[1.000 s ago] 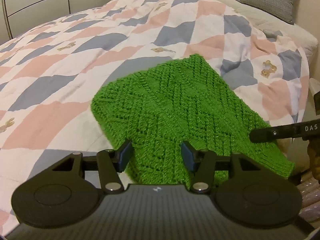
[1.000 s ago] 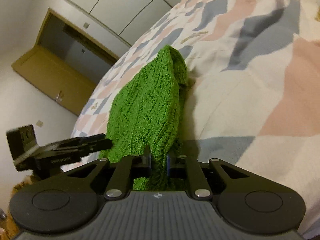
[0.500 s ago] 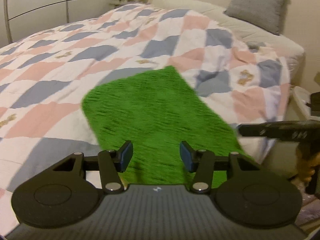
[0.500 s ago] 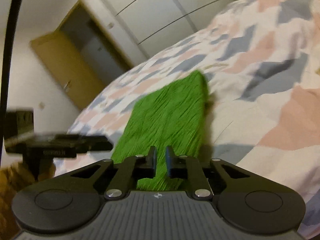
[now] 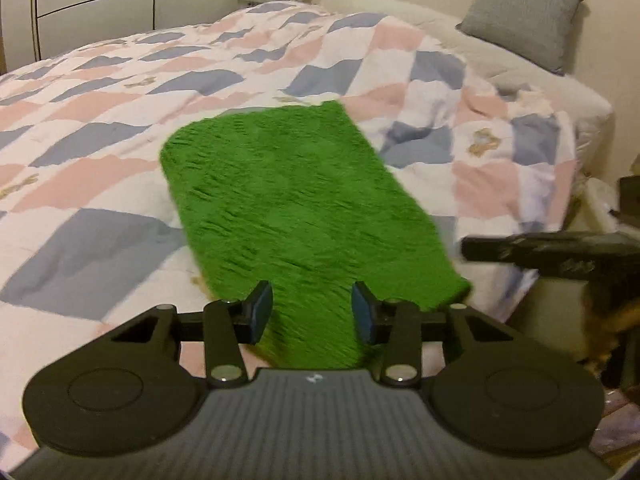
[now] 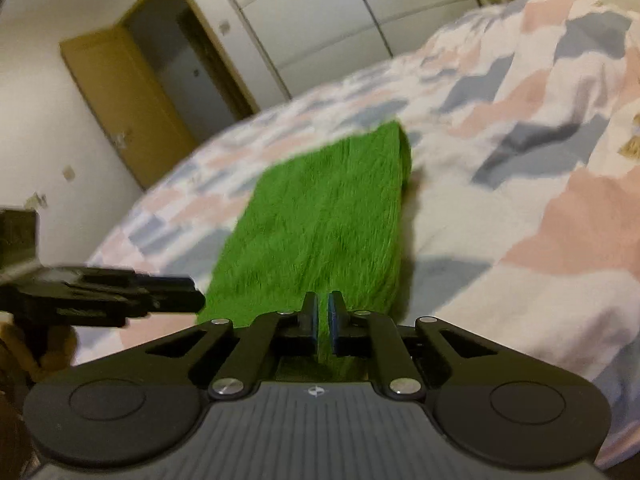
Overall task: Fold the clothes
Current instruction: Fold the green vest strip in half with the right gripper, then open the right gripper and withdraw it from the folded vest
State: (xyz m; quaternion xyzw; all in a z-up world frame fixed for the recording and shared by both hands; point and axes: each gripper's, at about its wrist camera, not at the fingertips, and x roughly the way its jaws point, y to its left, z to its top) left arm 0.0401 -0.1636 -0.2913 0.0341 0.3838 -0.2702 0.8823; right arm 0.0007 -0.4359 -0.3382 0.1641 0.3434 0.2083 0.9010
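Note:
A green knit garment (image 5: pixel 296 200) lies folded into a flat rectangle on the checked quilt (image 5: pixel 100 140). My left gripper (image 5: pixel 312 308) hangs open over its near edge, and nothing sits between the blue pads. The right gripper (image 5: pixel 466 246) points in from the right, level with the garment's near right corner. In the right wrist view the green knit (image 6: pixel 328 216) stretches away ahead. My right gripper (image 6: pixel 323 312) is shut to a thin slit over its near end, and the cloth lies flat, not lifted. The left gripper (image 6: pixel 200 300) reaches in from the left.
The quilt (image 6: pixel 520 220) covers a wide bed. A grey pillow (image 5: pixel 520 12) leans at the head, far right. White wardrobe doors (image 6: pixel 320 20) and a wooden door frame (image 6: pixel 132 112) stand beyond the bed. The bed's right edge drops off beside the garment.
Both grippers have drawn back and risen from the garment. The right gripper, which pinched the knit's edge a second ago, has narrowed and the cloth now lies flat.

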